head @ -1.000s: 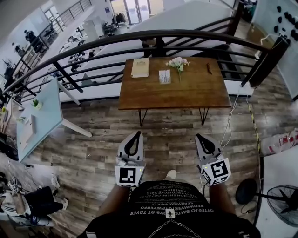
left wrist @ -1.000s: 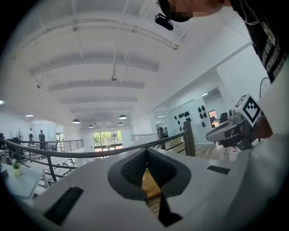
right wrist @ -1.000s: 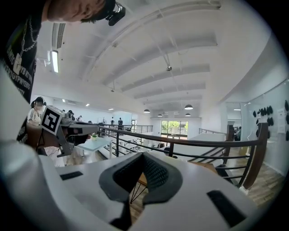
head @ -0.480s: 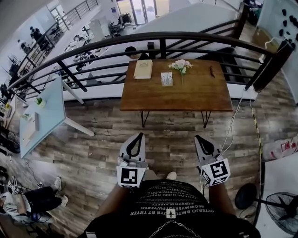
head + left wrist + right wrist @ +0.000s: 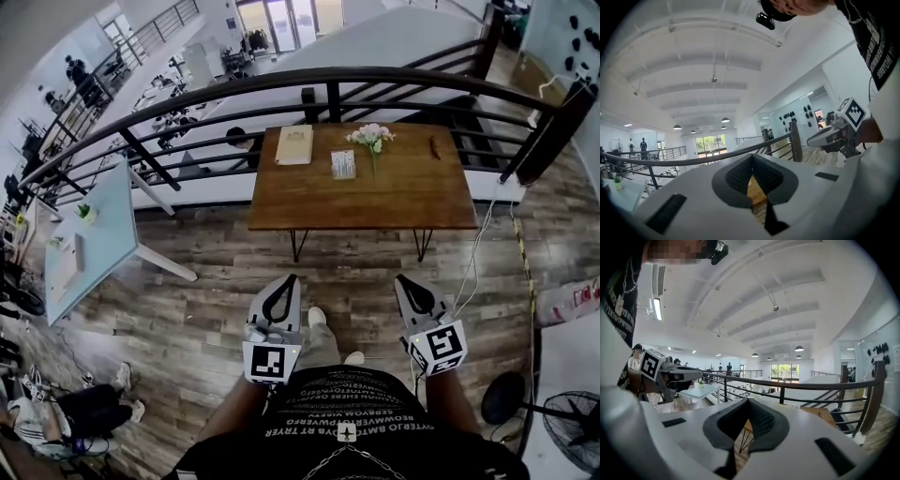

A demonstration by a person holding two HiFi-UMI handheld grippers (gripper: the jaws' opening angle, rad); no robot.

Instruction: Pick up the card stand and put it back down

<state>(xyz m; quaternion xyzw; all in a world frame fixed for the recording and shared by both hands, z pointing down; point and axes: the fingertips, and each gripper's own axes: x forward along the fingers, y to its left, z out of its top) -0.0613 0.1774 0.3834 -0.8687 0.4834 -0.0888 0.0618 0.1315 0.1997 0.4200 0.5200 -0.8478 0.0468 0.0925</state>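
Note:
The card stand (image 5: pixel 344 165) is a small white upright card near the back middle of the wooden table (image 5: pixel 403 202), far ahead of me. It has a vase of pale flowers (image 5: pixel 372 139) on its right and a tan notebook (image 5: pixel 294 145) on its left. Low in the head view, over the plank floor, my left gripper (image 5: pixel 284 281) and right gripper (image 5: pixel 405 279) both point at the table. Each is shut with nothing in it. The left gripper (image 5: pixel 751 160) shows its pads meeting at the tip, and so does the right gripper (image 5: pixel 749 402).
A black metal railing (image 5: pixel 234 89) curves behind the table. At the left stands a pale blue table (image 5: pixel 94 234). A cable (image 5: pixel 469 267) runs over the floor right of the wooden table, and a floor fan (image 5: pixel 567 422) stands at the bottom right. My shoe (image 5: pixel 317 317) shows between the grippers.
The person has stepped toward the table, and a shoe now shows between the grippers. The table sits slightly further right in the head view. Both grippers stay shut.

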